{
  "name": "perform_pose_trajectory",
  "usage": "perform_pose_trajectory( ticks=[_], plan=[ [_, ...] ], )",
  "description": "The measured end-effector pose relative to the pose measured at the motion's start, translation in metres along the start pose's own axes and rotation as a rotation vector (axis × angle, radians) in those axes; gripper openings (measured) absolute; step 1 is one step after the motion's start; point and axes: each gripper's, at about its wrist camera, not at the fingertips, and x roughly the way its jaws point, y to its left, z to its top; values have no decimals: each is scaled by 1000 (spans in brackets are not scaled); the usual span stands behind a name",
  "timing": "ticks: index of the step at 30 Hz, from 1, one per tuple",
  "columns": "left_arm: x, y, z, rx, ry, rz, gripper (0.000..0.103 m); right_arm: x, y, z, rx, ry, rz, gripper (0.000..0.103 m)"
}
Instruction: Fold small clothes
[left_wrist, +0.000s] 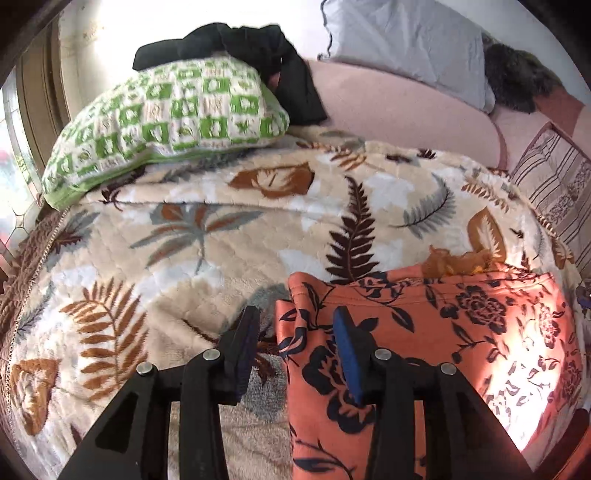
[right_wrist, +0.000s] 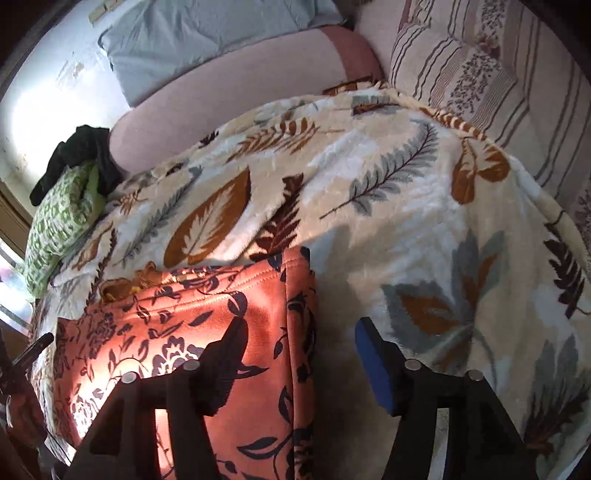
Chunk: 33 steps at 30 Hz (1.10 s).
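While orange floral garment (left_wrist: 424, 332) lies folded flat on leaf-print blanket (left_wrist: 207, 236) of bed, fold step looks just finished. Left tongs (left_wrist: 295, 332) half open over its left edge, holding nothing. Right tongs (right_wrist: 299, 343) wide over right edge, empty. Long axis runs left-right, hem toward pillows. Next, probably: grip edges, fold again across.

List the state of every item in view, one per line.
Orange floral garment: folded, lying flat on the blanket.
Left gripper: open, jaws astride the garment's left edge, not pinching.
Right gripper: open, jaws astride the garment's right edge.
Leaf-print blanket: spread over the bed.
Green checked pillow: lying at the blanket's far end.
Black garment: crumpled, draped over the pillow.
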Motion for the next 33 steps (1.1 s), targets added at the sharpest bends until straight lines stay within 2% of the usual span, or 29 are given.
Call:
perform_pose_trajectory(
  ticks=[3,4,5,7,8,9,10,12,13,14,16,18,20,21,22,23,24,26,28,31,33],
  plan=[
    [-44,-16,-15,32,-56,-52,52,-38,9,-6,42,-26,135,67],
    [-55,-26,-25,59,-62,-83,54,-45,13,-10,57,-19,204,71],
    [-61,-35,-34,82,-66,-110,55,-48,19,-15,77,-1,281,73],
    [-62,-49,-54,82,-46,-141,65,-42,25,-27,134,56,436,73],
    [-55,-53,-62,67,-23,-153,65,-34,26,-34,163,85,489,73],
    [-44,-55,-72,42,7,-153,65,-23,22,-41,192,117,503,73],
    [-29,-55,-84,27,54,-147,65,-10,14,-51,235,151,470,73],
    [4,-53,-105,27,188,-93,64,17,-8,-69,320,228,346,72],
    [-1,-52,-108,47,139,-92,64,18,-15,-74,363,214,369,68],
    [-8,-56,-107,66,119,-75,64,11,-15,-73,390,195,382,69],
    [-22,-61,-101,88,94,-51,64,-10,-1,-65,338,160,357,73],
    [-35,-63,-96,100,30,-65,66,-28,17,-57,260,113,420,75],
    [-26,-60,-99,93,50,-57,74,-30,25,-53,230,99,496,83],
    [-13,-56,-103,78,96,-37,74,-21,23,-54,233,109,493,85],
    [2,-51,-109,55,155,-20,74,-9,17,-58,253,142,453,85],
    [2,-48,-110,49,150,-26,74,8,6,-64,299,204,379,85],
    [-4,-49,-110,59,129,-22,74,20,-6,-71,364,246,371,82],
    [-17,-52,-105,61,104,-30,74,9,-14,-67,405,199,410,82],
    [-29,-54,-99,56,57,-48,74,-7,-3,-55,350,161,402,82],
    [-37,-52,-92,35,-6,-42,74,-15,15,-32,291,136,475,82],
    [-27,-46,-93,-2,28,-52,74,-8,24,-18,269,134,508,83]
  ],
)
